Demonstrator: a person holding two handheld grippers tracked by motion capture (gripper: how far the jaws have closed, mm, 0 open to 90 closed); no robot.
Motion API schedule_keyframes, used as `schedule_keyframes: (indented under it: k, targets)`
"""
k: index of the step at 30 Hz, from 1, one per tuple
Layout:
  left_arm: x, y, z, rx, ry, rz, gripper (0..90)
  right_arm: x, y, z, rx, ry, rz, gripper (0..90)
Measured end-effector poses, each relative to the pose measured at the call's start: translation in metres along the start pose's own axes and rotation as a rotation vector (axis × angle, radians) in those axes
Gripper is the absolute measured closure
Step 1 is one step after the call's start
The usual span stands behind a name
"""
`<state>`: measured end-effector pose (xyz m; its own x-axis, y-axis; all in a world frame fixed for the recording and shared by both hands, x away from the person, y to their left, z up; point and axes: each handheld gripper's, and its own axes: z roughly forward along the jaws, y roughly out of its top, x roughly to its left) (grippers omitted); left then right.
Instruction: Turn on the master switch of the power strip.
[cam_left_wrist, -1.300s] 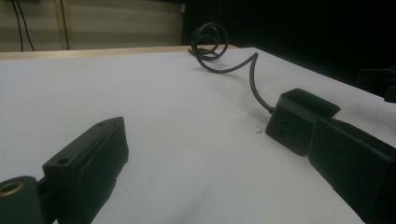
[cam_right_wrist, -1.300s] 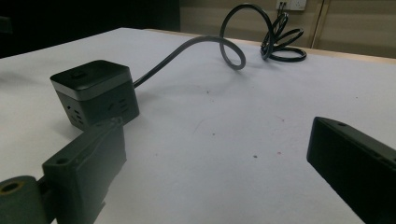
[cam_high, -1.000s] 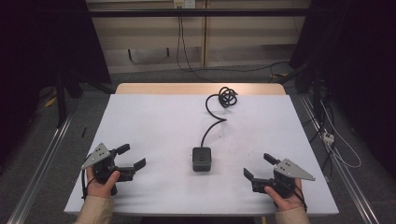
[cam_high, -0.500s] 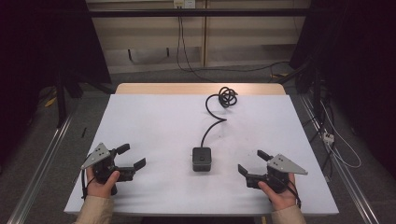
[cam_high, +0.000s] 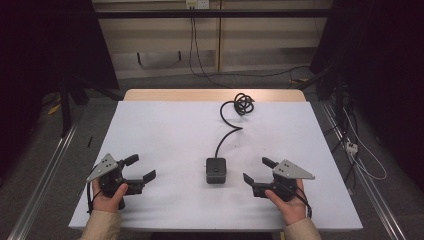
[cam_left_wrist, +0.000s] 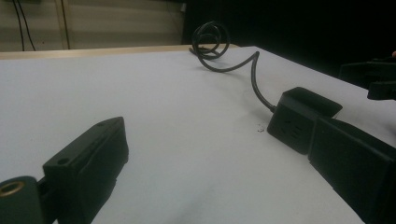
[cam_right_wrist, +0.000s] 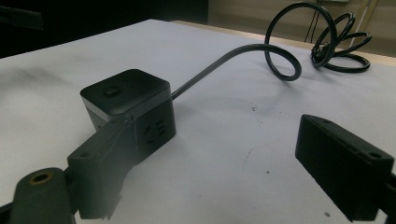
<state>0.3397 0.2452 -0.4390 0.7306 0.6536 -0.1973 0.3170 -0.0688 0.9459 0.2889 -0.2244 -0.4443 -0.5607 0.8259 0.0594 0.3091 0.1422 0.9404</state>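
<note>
Black cube socket (cam_high: 216, 170) sits at lower centre of the white table (cam_high: 165, 130), its cable (cam_high: 235, 116) coiled toward upper centre. Right gripper (cam_high: 256, 172), jaws apart but just narrowing, nothing between them, nears it. Left gripper (cam_high: 140, 168) gapes, lower left. Nothing grasped; pickup remains.

Socket cube (cam_right_wrist: 128, 109): looking like matt black plastic, its top catching a soft sheen.
Cable (cam_right_wrist: 280, 51): showing smooth, slightly glossy rubber.
Table (cam_high: 165, 130): lying matt white, its far edge showing wood.
</note>
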Motion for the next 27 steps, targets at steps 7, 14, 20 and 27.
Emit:
schedule_keyframes:
  k: [7, 14, 20, 27]
  targets:
    - [-0.001, 0.0, 0.0, 0.0, 0.0, 0.0, 4.5, 0.001, 0.003, 0.002, 0.007, 0.007, -0.005, 14.5]
    - [-0.001, 0.0, 0.001, 0.0, -0.001, 0.001, 4.5, 0.001, 0.008, 0.004, 0.002, 0.007, 0.0, 16.3]
    - [0.0, 0.0, 0.0, 0.0, -0.001, 0.0, 4.5, 0.005, 0.014, 0.01, 0.012, 0.02, -0.002, 22.1]
    - [-0.001, 0.0, 0.0, 0.001, 0.0, 0.002, 4.5, 0.01, 0.018, 0.016, 0.025, 0.037, -0.01, 26.3]
